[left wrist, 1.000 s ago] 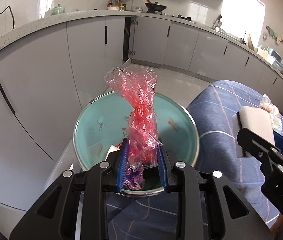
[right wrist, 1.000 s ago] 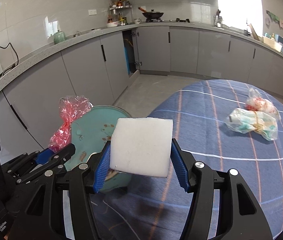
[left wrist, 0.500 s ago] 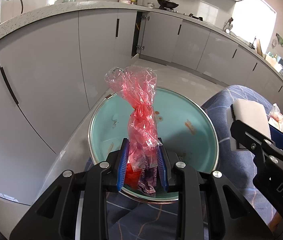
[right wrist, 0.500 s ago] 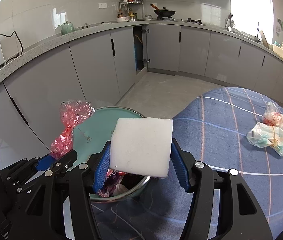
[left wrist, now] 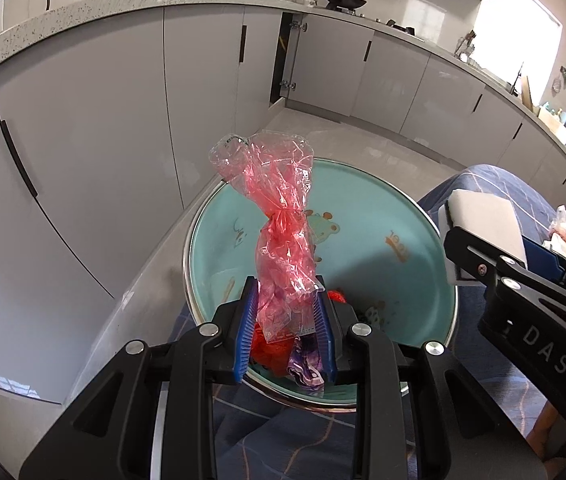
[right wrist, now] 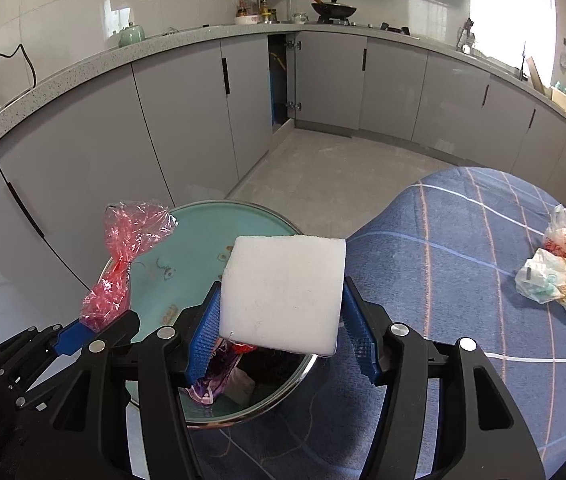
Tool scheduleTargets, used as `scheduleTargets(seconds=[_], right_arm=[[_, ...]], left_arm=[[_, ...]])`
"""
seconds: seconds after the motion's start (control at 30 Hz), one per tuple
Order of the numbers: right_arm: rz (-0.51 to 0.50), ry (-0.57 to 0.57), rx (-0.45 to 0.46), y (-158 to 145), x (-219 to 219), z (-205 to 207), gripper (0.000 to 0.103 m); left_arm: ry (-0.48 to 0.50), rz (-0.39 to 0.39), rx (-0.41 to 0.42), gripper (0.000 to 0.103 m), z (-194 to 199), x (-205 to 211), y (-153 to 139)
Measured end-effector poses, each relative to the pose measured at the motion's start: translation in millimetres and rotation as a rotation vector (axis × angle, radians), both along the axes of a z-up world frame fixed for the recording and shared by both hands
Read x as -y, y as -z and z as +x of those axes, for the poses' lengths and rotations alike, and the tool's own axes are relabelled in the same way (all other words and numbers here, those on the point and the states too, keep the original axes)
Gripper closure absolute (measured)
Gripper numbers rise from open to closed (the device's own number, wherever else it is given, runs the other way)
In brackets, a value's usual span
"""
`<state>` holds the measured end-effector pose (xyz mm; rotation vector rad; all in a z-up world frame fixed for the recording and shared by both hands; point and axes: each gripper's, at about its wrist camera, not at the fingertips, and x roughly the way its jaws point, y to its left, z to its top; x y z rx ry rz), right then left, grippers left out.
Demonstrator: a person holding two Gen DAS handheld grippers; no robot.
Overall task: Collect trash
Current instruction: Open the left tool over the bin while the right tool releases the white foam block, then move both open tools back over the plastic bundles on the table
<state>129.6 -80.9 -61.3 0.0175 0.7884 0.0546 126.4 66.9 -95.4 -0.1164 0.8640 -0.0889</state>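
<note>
I found the red cellophane wrapper [left wrist: 283, 240] pinched upright between the blue pads of my left gripper [left wrist: 285, 330], its crumpled top standing well above the jaws. My right gripper [right wrist: 285, 334] clamped a white foam block [right wrist: 283, 292] between its pads. Both hung tilted downward over the teal bin [left wrist: 403, 280], which held other wrappers. The right gripper's body read "DAS". Two tied bags [right wrist: 559, 276] lay on the checked tablecloth [right wrist: 443, 260].
</note>
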Motion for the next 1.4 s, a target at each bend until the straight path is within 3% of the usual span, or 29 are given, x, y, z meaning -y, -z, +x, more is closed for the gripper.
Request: scheduleTargets(seconds=[0.8, 0.97, 1.07, 1.23, 1.4], right_arm=[[0.025, -0.022, -0.061, 12, -1, 19, 0.040], [0.055, -0.036, -0.073, 12, 1, 23, 0.027], [0.078, -0.039, -0.077, 10, 3, 24, 0.026], [0.074, -0.034, -0.055, 1, 6, 18, 0.026], [0.077, -0.012, -0.024, -9, 13, 7, 0.026]], left_arm=[[-0.001, 0.007, -0.012, 0.075, 2, 2, 6], [-0.014, 0.005, -0.013, 0.072, 2, -3, 6], [-0.019, 0.009, -0.009, 0.066, 2, -3, 5], [-0.029, 0.018, 0.008, 0.044, 0, -2, 0], [-0.054, 0.056, 0.038, 0.037, -3, 0, -5]])
